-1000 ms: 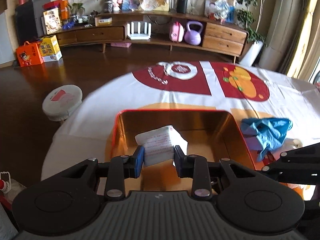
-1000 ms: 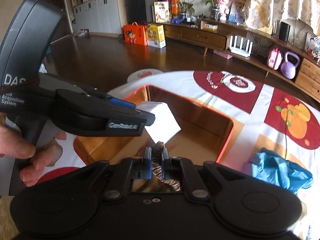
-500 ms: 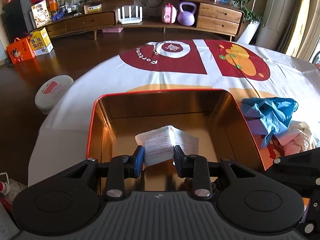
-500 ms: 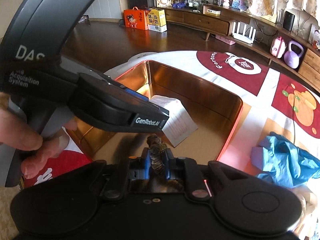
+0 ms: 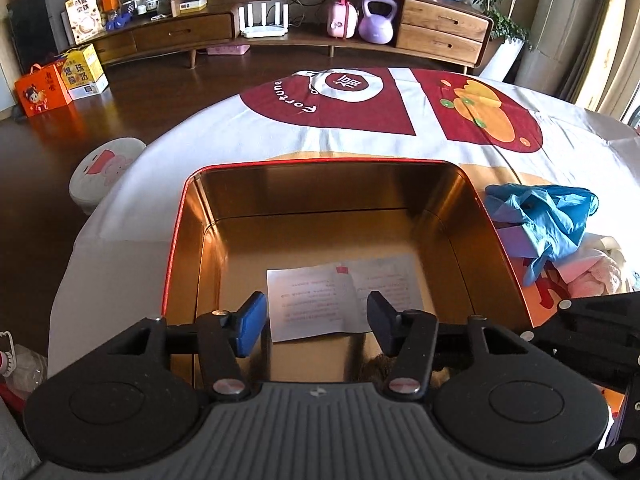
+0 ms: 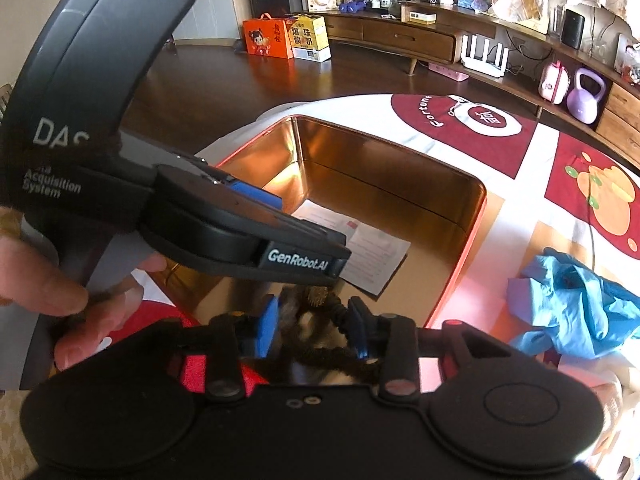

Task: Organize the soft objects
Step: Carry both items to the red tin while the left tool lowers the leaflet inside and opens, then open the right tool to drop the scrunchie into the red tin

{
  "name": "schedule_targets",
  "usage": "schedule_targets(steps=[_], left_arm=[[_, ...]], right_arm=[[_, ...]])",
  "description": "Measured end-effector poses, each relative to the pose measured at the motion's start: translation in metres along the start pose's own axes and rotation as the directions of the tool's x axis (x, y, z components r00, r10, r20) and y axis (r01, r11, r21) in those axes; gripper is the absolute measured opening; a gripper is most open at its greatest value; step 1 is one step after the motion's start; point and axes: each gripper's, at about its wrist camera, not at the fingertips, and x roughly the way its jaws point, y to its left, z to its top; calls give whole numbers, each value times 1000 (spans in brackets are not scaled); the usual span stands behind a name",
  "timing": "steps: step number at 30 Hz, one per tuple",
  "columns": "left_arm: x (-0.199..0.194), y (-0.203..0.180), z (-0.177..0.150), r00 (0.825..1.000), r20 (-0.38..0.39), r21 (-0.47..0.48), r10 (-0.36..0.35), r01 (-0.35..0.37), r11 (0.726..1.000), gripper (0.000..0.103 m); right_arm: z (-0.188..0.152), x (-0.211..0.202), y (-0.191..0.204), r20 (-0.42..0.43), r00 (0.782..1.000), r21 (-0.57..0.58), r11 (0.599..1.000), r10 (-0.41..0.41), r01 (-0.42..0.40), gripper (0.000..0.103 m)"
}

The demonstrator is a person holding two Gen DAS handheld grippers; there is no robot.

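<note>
Left gripper (image 5: pixel 314 322) jaws just opening, wide, nothing pressed; paper leaflet (image 5: pixel 342 296) lies flat on tin (image 5: pixel 176 248) floor just beyond fingertips. Light, floppy, slippery; pinch raised edge. Right gripper (image 6: pixel 314 326) jaws just opening, dark furry item (image 6: pixel 320 312) loose between fingers; soft, light.

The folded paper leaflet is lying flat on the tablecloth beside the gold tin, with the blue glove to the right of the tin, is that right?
Not quite. The leaflet lies flat inside the gold tin, on its floor, not on the tablecloth. The left wrist view shows this. The blue glove is right of the tin.
</note>
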Motion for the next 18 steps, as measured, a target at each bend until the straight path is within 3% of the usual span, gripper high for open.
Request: schedule_targets(steps=[18], left_arm=[[-28,1,-7,999,44,-19,28,-28,999,66]], right_arm=[[-4,-32,1,68,998,27,1000,-2,0,65]])
